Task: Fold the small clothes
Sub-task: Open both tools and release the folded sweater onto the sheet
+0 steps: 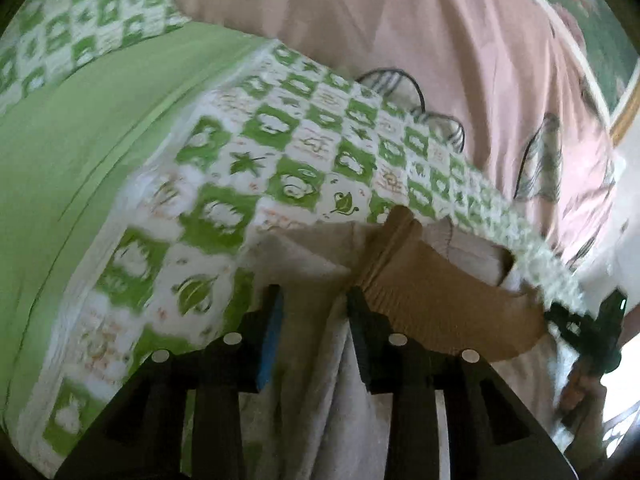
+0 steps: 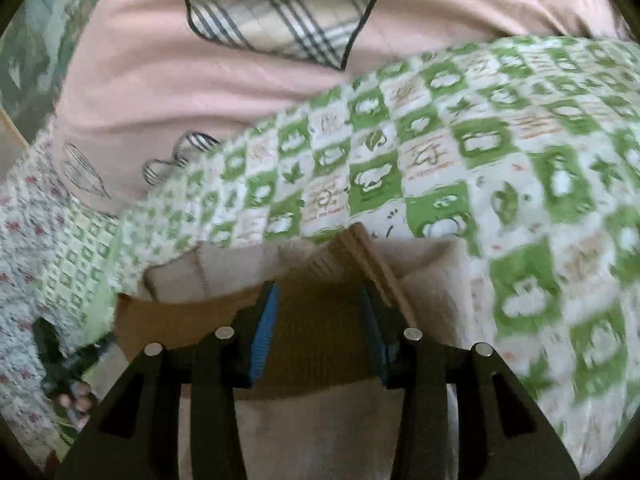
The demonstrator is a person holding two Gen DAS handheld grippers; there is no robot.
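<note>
A small beige garment (image 1: 304, 360) with a brown ribbed band (image 1: 440, 300) lies on the green-and-white checked bedsheet (image 1: 248, 160). My left gripper (image 1: 314, 300) is open, its fingers straddling the beige cloth just left of the brown band. The right gripper shows at the far right of this view (image 1: 592, 328), held in a hand. In the right wrist view my right gripper (image 2: 318, 296) is open over the brown band (image 2: 320, 340), with beige cloth (image 2: 320, 432) below and behind it. The left gripper (image 2: 60, 356) shows at the lower left.
A pink blanket (image 1: 420, 32) with checked heart patches (image 2: 284, 12) lies beyond the sheet. A plain green sheet part (image 1: 80, 128) is on the left. A floral cloth (image 2: 24, 240) lies at the left edge of the right wrist view.
</note>
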